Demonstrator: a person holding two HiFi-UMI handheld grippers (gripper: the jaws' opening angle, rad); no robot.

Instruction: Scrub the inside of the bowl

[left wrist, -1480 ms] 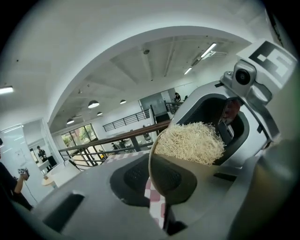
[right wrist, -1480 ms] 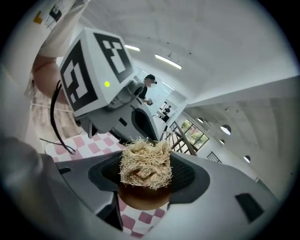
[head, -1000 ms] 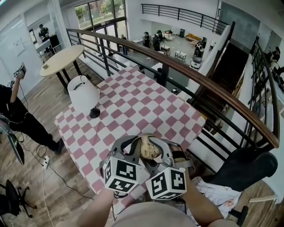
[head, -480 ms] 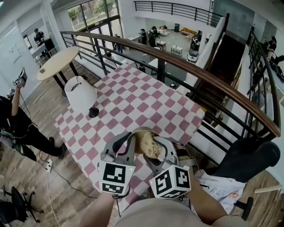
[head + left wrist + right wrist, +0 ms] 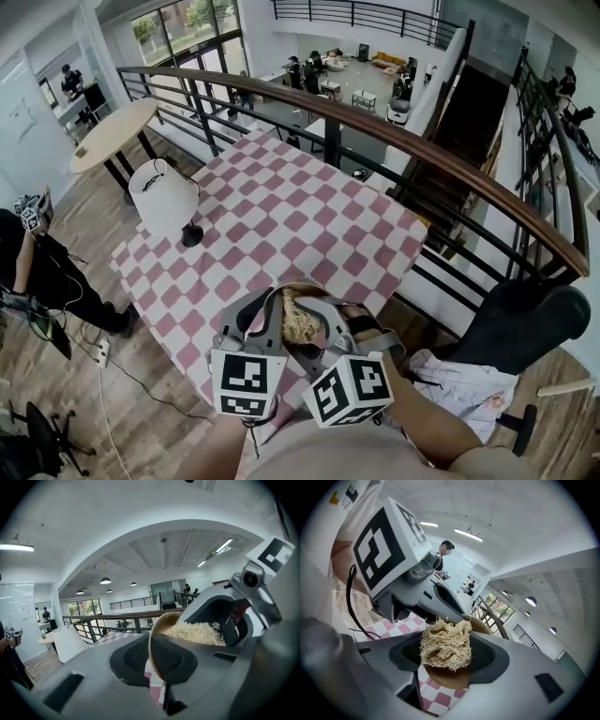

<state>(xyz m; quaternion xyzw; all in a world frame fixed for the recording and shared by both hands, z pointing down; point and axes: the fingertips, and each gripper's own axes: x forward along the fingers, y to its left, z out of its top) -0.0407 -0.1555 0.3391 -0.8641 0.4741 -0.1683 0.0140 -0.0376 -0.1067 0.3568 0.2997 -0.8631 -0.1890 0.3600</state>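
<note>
Head view shows both grippers held over the near edge of the checked table (image 5: 309, 216). The left gripper (image 5: 267, 309) has its jaws clamped on the rim of the tan bowl (image 5: 289, 294), which sits tilted on edge between the pads in the left gripper view (image 5: 151, 644). The right gripper (image 5: 328, 323) pinches a fibrous loofah scrubber (image 5: 300, 319), pressed into the bowl's inside (image 5: 450, 679); its strands bulge out between the pads (image 5: 445, 644). Farther back, near the table's left edge, a white-shaded lamp (image 5: 164, 197) stands upright. Beyond the table runs a dark railing (image 5: 422, 159) with a wooden handrail.
</note>
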